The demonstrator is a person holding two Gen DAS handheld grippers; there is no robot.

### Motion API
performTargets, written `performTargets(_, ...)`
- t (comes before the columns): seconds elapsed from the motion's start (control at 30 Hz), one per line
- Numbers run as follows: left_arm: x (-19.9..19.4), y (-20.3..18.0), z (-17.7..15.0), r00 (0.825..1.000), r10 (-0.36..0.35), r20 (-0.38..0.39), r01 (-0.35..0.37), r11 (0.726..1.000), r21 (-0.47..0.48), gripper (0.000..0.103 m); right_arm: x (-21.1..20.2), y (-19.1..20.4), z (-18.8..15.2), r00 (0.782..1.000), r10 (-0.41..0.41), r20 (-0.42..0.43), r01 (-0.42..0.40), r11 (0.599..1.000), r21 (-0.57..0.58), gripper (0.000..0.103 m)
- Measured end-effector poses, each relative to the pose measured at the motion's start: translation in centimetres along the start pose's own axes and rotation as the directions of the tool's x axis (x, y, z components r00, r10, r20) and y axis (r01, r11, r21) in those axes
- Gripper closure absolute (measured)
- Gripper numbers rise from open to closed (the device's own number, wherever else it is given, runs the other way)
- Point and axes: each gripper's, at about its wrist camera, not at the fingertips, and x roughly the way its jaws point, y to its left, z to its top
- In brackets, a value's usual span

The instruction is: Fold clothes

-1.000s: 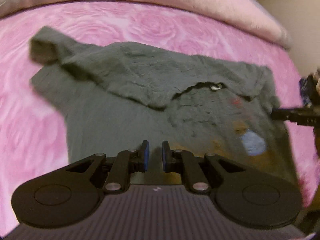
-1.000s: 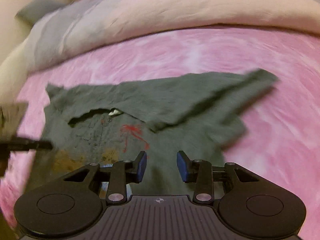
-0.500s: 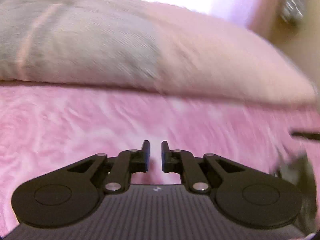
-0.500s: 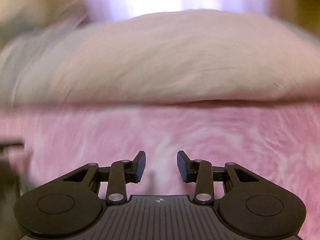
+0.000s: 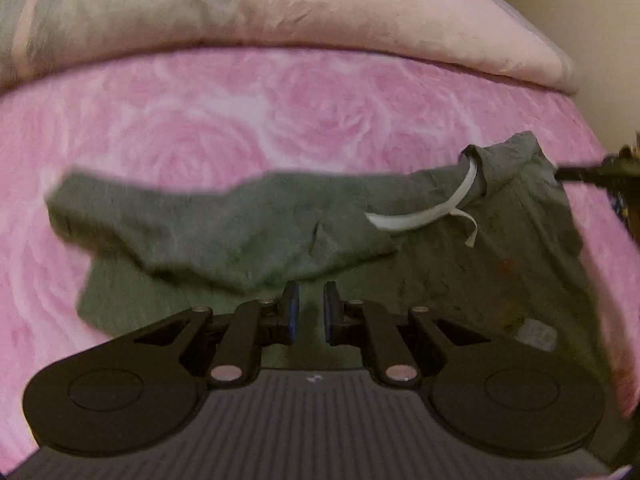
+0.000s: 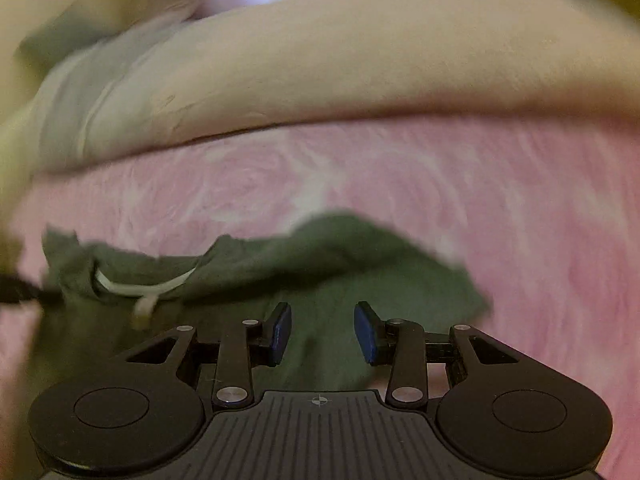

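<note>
A grey T-shirt [image 5: 460,280] lies on the pink rose bedspread [image 5: 240,128], one sleeve [image 5: 180,224] folded across its body. White neck tape [image 5: 432,210] shows at the collar. My left gripper [image 5: 307,312] hovers over the shirt's near part, its jaws opening from a narrow gap with nothing pinched between them. My right gripper [image 6: 322,330] stands open above the same shirt [image 6: 340,264], nothing between its blue pads [image 6: 366,332]. A black fingertip of the other gripper [image 5: 580,174] shows at the shirt's right shoulder. The right view is blurred.
A long pale pink pillow [image 5: 360,12] runs along the far side of the bed, also seen as a cream pillow [image 6: 360,60] in the right view. Bedspread [image 6: 540,220] shows on both sides of the shirt. A wall corner [image 5: 592,20] is at far right.
Both views swung up toward the pillow and came back down onto the shirt. The shirt now lies closer, its collar turned so the white tape shows. The left jaws stand slightly wider.
</note>
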Motion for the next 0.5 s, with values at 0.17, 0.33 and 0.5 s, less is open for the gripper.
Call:
performTargets(0.17, 2.1, 0.1, 2.7, 0.997, -0.072, -0.013, 0.073, 0.991, 0.113, 0.071, 2.4, 1.0, 3.5, 0.998, 0.061, 0.003, -0.060, 0.981, -0.184, 0.057)
performTargets(0.33, 5.6, 0.2, 2.3, 0.989, -0.134, -0.069, 0.142, 0.983, 0.117, 0.095, 7.1, 2.1, 5.8, 0.979, 0.179, -0.101, -0.198, 0.956, -0.215, 0.040)
performTargets(0.5, 4.5, 0.0, 2.6, 0.991, -0.134, -0.001, 0.132, 0.978, 0.160, 0.101, 10.2, 2.9, 5.5, 0.937, 0.256, -0.237, -0.311, 0.921, -0.235, 0.100)
